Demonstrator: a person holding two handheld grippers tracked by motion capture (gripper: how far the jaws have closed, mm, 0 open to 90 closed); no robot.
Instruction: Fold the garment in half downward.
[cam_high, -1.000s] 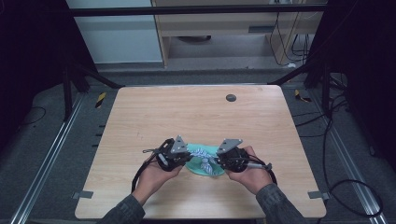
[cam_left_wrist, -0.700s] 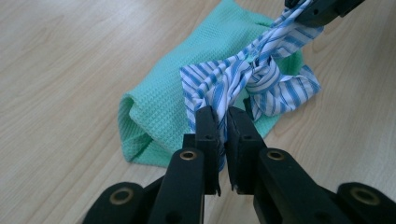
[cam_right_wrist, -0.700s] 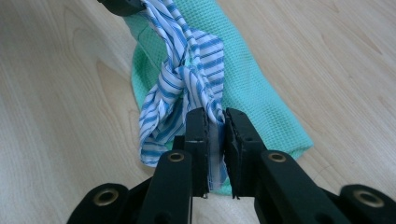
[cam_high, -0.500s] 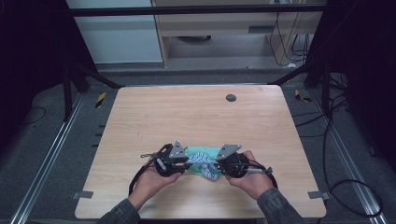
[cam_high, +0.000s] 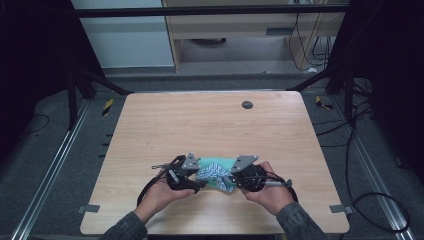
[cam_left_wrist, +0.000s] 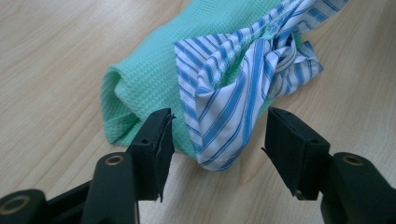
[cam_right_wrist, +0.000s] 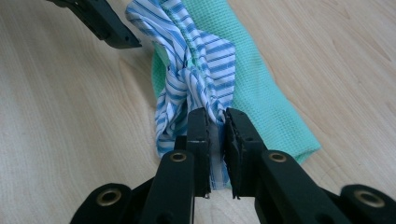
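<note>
1. Grippers meet over a bunched cloth (cam_high: 216, 173) in the high view: the left gripper (cam_high: 192, 181) sits just left of the bundle and the right gripper (cam_high: 234, 181) just right of it. The cloth lies on the wooden table (cam_high: 210, 125), toward the person's edge. A dark round mark (cam_high: 247, 104) sits well beyond the cloth.

2. Left gripper view: the left gripper (cam_left_wrist: 217, 135) stands wide open, holding nothing, with the blue-striped fabric's folded corner (cam_left_wrist: 224, 126) between its jaws but touching neither. To grip well, I judge it should slide forward until both jaws bracket that striped fold alone, clear of the green waffle layer (cam_left_wrist: 140, 79) beside it, then close.

3. Right gripper view: the right gripper (cam_right_wrist: 216, 128) is nearly closed, pinching a twisted rope of striped fabric (cam_right_wrist: 196, 79); green cloth (cam_right_wrist: 261, 102) lies just right of it.
</note>
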